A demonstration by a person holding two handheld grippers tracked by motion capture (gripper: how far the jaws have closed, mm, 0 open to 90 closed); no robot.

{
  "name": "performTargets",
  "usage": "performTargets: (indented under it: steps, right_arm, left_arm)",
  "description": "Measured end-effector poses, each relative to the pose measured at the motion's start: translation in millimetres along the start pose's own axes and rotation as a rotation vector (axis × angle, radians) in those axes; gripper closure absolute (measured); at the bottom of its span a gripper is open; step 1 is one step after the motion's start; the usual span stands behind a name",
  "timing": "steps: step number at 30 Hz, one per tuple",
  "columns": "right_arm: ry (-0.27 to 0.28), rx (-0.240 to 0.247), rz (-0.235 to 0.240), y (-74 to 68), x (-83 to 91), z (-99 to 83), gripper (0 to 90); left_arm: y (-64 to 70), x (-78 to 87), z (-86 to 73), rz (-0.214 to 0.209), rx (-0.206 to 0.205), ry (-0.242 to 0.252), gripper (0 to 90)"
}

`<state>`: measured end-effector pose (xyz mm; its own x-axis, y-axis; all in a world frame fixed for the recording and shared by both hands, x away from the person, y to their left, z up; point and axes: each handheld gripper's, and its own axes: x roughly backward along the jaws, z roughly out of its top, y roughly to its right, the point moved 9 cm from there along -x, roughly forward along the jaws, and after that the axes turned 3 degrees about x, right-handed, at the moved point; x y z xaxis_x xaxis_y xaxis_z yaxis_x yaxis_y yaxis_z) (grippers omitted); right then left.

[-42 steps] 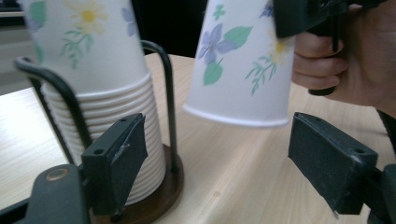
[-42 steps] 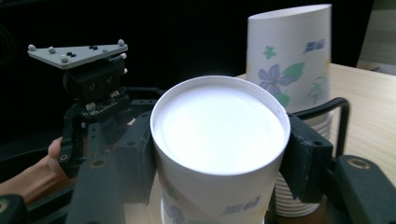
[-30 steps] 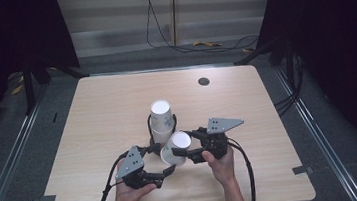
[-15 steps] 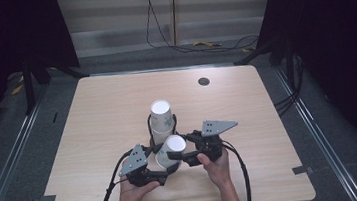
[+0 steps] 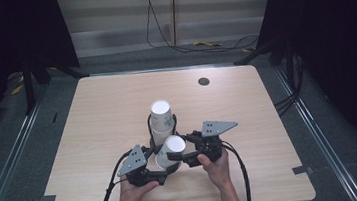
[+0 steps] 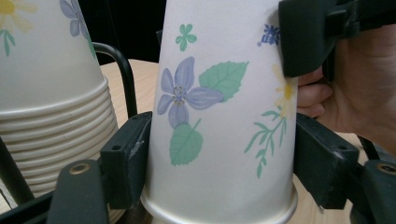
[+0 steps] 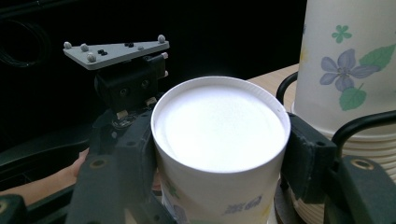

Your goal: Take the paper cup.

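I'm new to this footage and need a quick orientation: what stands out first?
An upside-down flowered paper cup near the table's front edge, gripped by both the left tongs and the right tongs. Just behind it stands a stack of matching cups in a black wire holder.

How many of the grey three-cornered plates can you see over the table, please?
2. One grey plate tops the left gripper near the front edge of the table; the other grey plate tops the right gripper, beside the held paper cup.
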<state>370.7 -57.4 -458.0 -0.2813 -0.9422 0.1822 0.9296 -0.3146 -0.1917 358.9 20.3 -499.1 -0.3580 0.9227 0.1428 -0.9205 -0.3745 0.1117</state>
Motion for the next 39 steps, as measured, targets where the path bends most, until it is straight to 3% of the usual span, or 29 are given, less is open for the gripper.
performTargets:
  steps: [6,17,25,27,39]
  right_arm:
    - [0.006,0.002,0.003,-0.4,-0.1,1.1,35.9]
    - [-0.003,-0.006,0.0,-0.5,-2.6,-0.2,33.1]
    - [-0.009,-0.001,-0.032,1.7,-1.5,-0.6,25.6]
    - [-0.038,0.006,-0.081,5.5,1.2,-3.3,23.7]
    - [0.002,0.0,-0.111,11.5,13.0,2.4,17.8]
  left_arm:
    - [-0.1,-0.2,0.8,-0.001,-0.002,0.006,24.9]
    - [-2.1,2.8,-1.1,0.0,-0.017,-0.021,29.5]
    - [-6.0,2.3,-2.7,0.013,-0.001,-0.036,29.8]
    - [-7.0,2.2,-4.6,0.012,-0.003,-0.05,29.9]
    - [-11.8,4.6,-4.5,0.004,0.005,-0.098,30.4]
